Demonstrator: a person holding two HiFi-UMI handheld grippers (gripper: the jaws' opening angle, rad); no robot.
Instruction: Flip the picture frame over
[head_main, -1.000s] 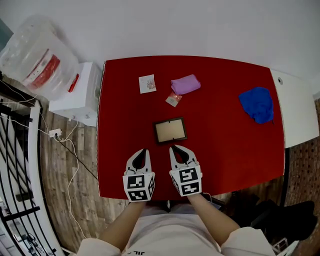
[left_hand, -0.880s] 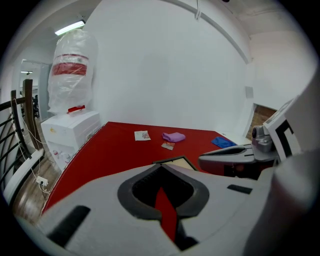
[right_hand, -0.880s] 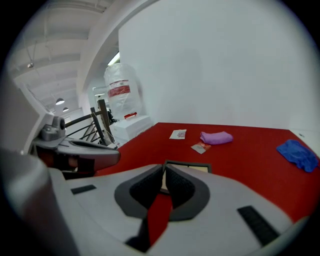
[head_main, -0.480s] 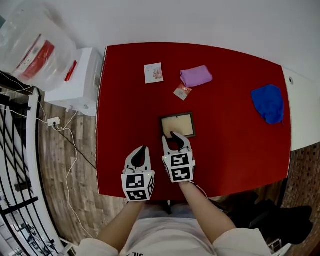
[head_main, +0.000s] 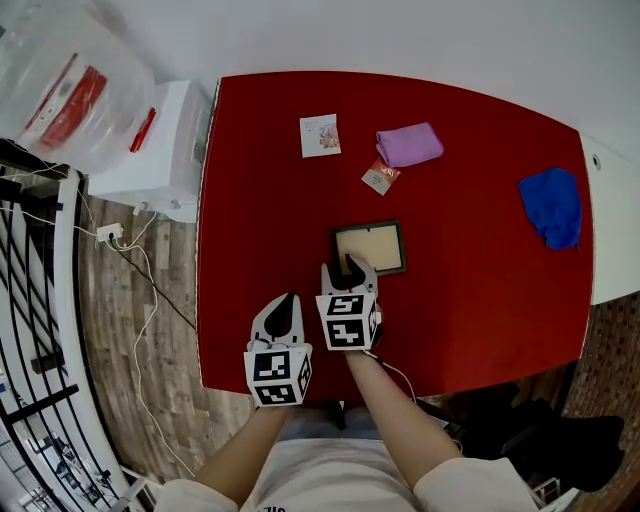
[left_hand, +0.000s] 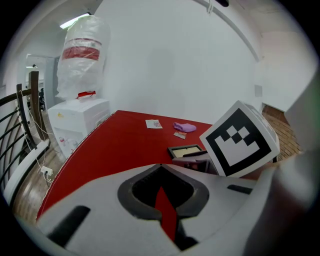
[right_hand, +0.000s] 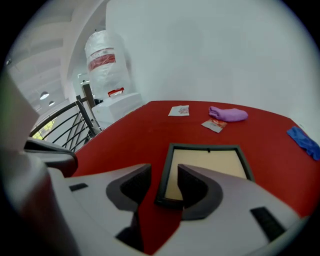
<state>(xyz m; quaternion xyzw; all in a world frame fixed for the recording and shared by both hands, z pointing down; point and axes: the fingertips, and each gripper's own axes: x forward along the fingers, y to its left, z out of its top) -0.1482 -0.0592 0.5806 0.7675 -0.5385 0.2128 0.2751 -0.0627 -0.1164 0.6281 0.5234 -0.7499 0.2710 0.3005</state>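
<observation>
Frame (head_main: 371, 248) corner partly hidden

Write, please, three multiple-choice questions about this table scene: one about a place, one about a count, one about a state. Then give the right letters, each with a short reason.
1. Where does the picture frame lie?
A. Flat on the red table, nearer the person than the purple cloth
B. Inside a box
C. Held up in the air

2. How many cloths lie on the table?
A. One
B. Two
C. Four

3. In what state are the right tongs?
A. Shut on a cloth
B. Shut and empty
C. Open

Answers:
1 A: the head view shows the frame flat on the table, between the person and that cloth.
2 B: one purple cloth and one blue cloth.
3 C: the jaws stand apart and have just been opening; the frame's near edge shows in their gap, with no pad pressing on it.
</observation>
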